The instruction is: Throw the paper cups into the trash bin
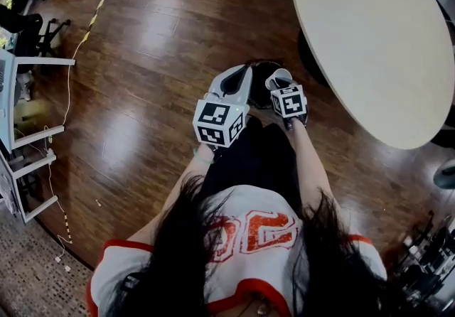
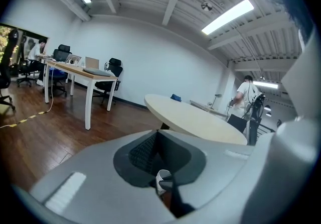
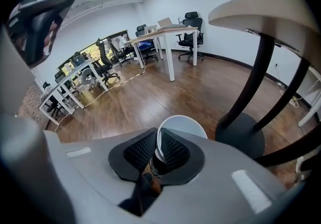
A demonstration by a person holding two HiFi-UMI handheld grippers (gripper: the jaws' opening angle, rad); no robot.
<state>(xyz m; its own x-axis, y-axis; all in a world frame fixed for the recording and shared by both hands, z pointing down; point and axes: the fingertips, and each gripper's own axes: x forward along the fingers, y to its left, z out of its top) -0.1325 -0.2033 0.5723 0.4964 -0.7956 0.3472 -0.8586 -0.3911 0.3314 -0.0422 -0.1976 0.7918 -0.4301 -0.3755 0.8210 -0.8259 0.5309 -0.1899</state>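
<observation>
My right gripper (image 1: 279,85) is shut on a white paper cup (image 1: 279,78), its pads pinching the cup's wall just below the rim. In the right gripper view the cup (image 3: 181,126) points its open mouth away from me, above the wooden floor. My left gripper (image 1: 240,78) is held close beside it on the left, jaws together and nothing between them (image 2: 158,140). A small white cup (image 2: 163,180) shows through the gap under the left jaws. A dark round thing (image 1: 260,92), apparently the trash bin, lies below and between the two grippers, mostly hidden by them.
A large round beige table (image 1: 370,38) stands to the right, its dark pedestal and base (image 3: 241,140) close to the cup. Desks and office chairs (image 3: 150,37) stand across the wooden floor, and a cable (image 1: 85,31) runs along the left. A person (image 2: 246,95) stands beyond the table.
</observation>
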